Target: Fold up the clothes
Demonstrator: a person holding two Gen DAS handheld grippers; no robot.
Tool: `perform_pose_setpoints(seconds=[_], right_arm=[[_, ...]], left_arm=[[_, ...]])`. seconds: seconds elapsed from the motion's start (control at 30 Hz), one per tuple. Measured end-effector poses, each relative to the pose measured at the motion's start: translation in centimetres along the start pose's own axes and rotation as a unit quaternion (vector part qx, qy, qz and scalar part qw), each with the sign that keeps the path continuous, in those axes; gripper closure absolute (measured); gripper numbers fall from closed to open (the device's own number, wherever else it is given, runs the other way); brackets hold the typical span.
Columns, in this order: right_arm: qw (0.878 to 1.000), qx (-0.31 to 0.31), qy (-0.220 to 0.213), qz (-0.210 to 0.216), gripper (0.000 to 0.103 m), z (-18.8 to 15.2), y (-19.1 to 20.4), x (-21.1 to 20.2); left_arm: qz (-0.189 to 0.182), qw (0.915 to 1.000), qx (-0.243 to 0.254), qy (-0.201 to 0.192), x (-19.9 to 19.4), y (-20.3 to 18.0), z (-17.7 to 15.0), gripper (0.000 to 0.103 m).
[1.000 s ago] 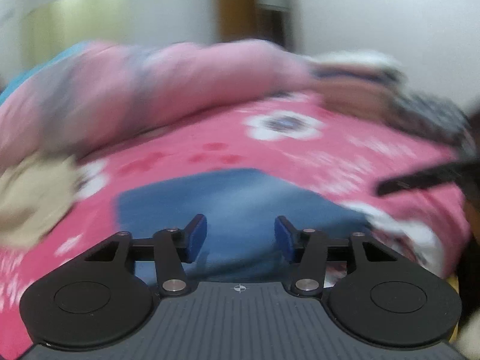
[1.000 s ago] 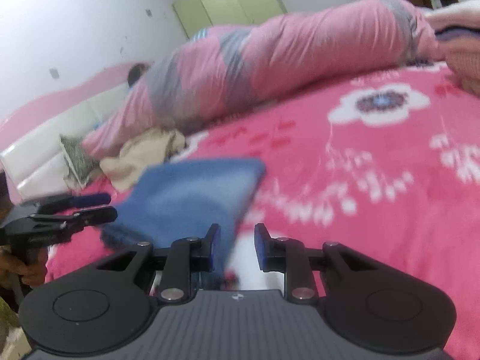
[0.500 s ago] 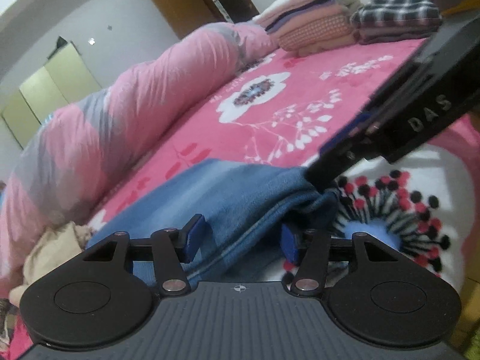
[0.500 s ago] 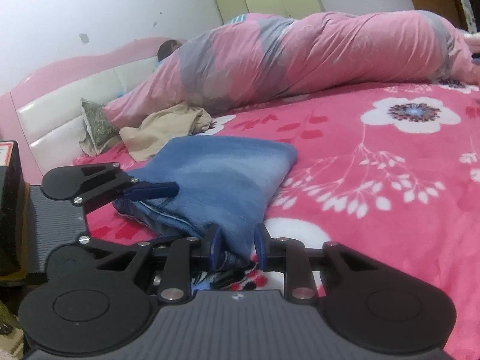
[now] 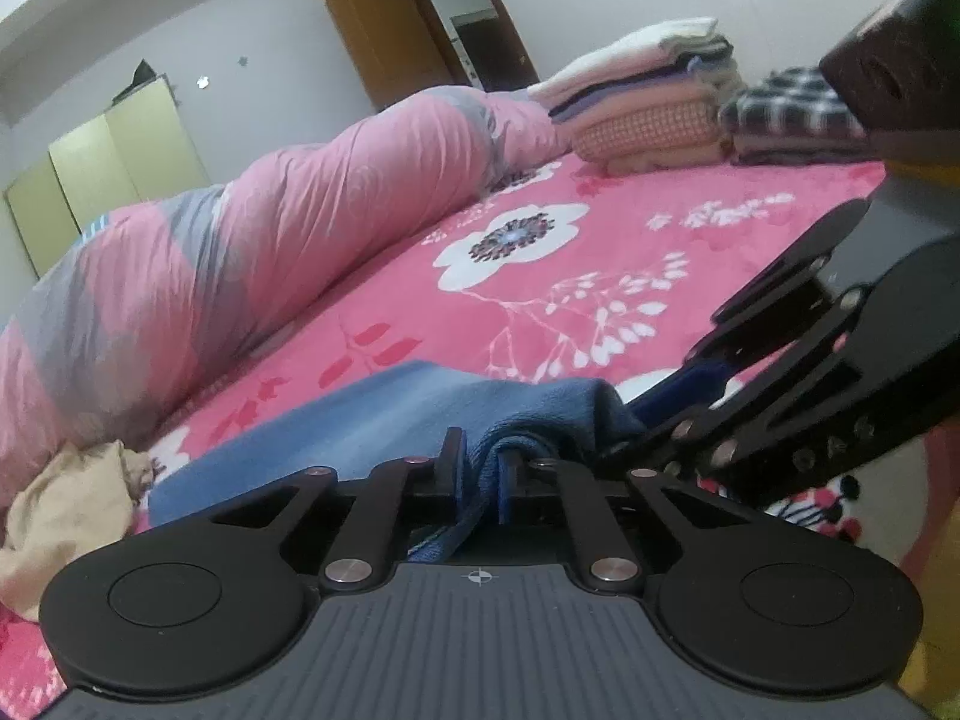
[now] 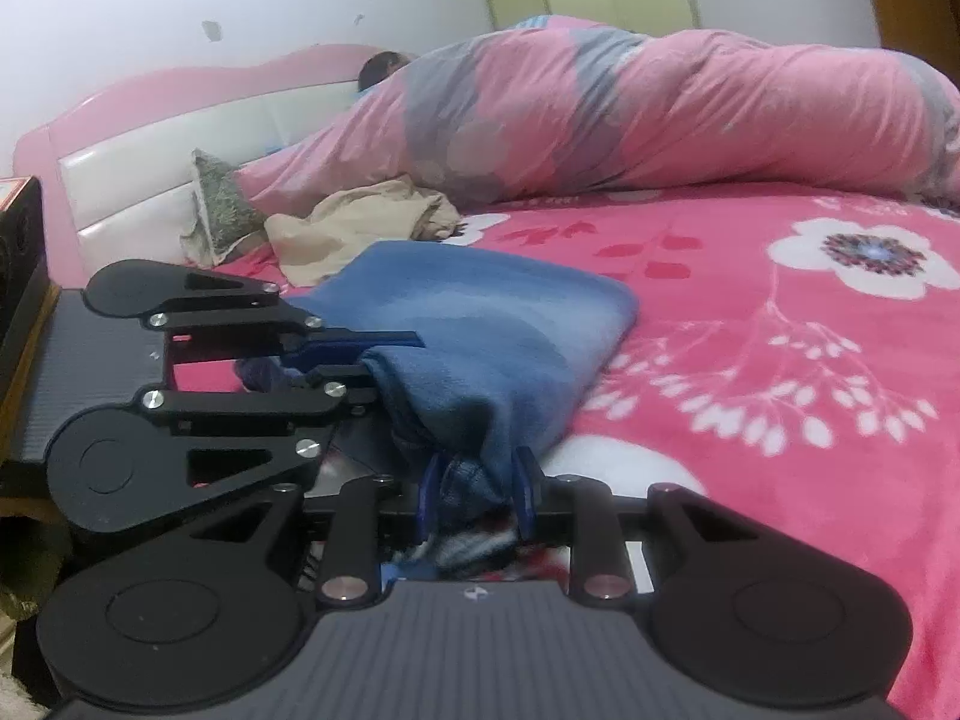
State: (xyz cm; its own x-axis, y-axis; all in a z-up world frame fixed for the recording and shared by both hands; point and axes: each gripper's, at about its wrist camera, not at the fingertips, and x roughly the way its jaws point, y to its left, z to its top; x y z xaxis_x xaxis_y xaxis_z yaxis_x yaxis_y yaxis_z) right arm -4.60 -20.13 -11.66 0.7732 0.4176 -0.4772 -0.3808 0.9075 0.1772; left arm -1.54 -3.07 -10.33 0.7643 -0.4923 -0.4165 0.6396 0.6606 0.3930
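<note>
A folded blue garment (image 5: pixel 384 414) (image 6: pixel 498 312) lies on the pink flowered bedspread (image 5: pixel 600 252). My left gripper (image 5: pixel 480 453) is shut on a bunched fold at the garment's near edge. It shows in the right wrist view as the left gripper (image 6: pixel 387 354), biting the garment's left corner. My right gripper (image 6: pixel 477 474) holds the near right corner between its blue pads (image 6: pixel 523 480). Its jaws are opening slightly, with cloth still filling the gap. In the left wrist view the right gripper (image 5: pixel 666 408) comes in from the right, beside the same edge.
A pink and grey duvet (image 5: pixel 240 276) lies rolled along the far side, with a person's head (image 6: pixel 381 66) at the headboard (image 6: pixel 150 180). A crumpled beige garment (image 6: pixel 360 222) sits behind the blue one. Stacks of folded clothes (image 5: pixel 648 96) and a plaid pile (image 5: pixel 792 114) stand at the bed's far end.
My left gripper's jaws stood open around the blue garment's edge half a second ago and are now shut on it. The right gripper has kept hold of its corner and rolled a little.
</note>
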Motion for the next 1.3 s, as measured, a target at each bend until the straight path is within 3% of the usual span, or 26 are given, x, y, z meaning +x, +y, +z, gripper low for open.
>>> perform_pose_setpoints(seconds=[0.13, 0.33, 0.5, 0.63, 0.7, 0.93, 1.13, 1.2, 1.3], right_arm=[[1.0, -0.01, -0.008, -0.02, 0.067, -0.1, 0.6, 0.7], [1.0, -0.004, -0.017, -0.019, 0.067, 0.0, 0.5, 1.8], [0.999, 0.016, -0.025, -0.023, 0.067, -0.1, -0.1, 2.3], [0.998, 0.062, -0.008, -0.011, 0.046, 0.2, -1.6, 4.0], [0.997, 0.075, 0.004, -0.01, 0.045, 0.4, -2.1, 4.9], [0.998, 0.057, 0.005, -0.009, 0.042, -0.2, -1.6, 0.9], [0.996, 0.086, 0.01, 0.005, 0.043, -0.8, -2.9, -0.6], [0.996, 0.088, 0.012, 0.016, 0.048, -0.8, -3.0, -0.2], [0.996, 0.077, 0.012, 0.038, 0.069, -0.4, -2.8, 0.5]], left_arm=[[-0.01, 0.9999, -0.012, -0.005, -0.2, 0.4, 0.0, 0.098], [-0.031, 0.9982, -0.05, -0.011, -0.3, 1.8, -0.5, 0.099], [-0.046, 0.9978, -0.042, -0.023, -0.7, 1.8, -1.1, 0.099], [-0.07, 0.9961, -0.05, -0.021, -0.3, 2.1, -1.8, 0.099], [-0.065, 0.9971, -0.032, -0.024, -0.2, 1.7, -2.4, 0.099], [-0.056, 0.9978, -0.018, -0.029, -0.4, 1.1, -2.9, 0.098], [-0.056, 0.9973, -0.022, -0.042, -0.7, 1.4, -3.0, 0.098], [-0.056, 0.9971, -0.024, -0.046, -0.8, 1.5, -2.9, 0.098], [-0.058, 0.9967, -0.026, -0.051, -1.0, 1.7, -2.7, 0.098]])
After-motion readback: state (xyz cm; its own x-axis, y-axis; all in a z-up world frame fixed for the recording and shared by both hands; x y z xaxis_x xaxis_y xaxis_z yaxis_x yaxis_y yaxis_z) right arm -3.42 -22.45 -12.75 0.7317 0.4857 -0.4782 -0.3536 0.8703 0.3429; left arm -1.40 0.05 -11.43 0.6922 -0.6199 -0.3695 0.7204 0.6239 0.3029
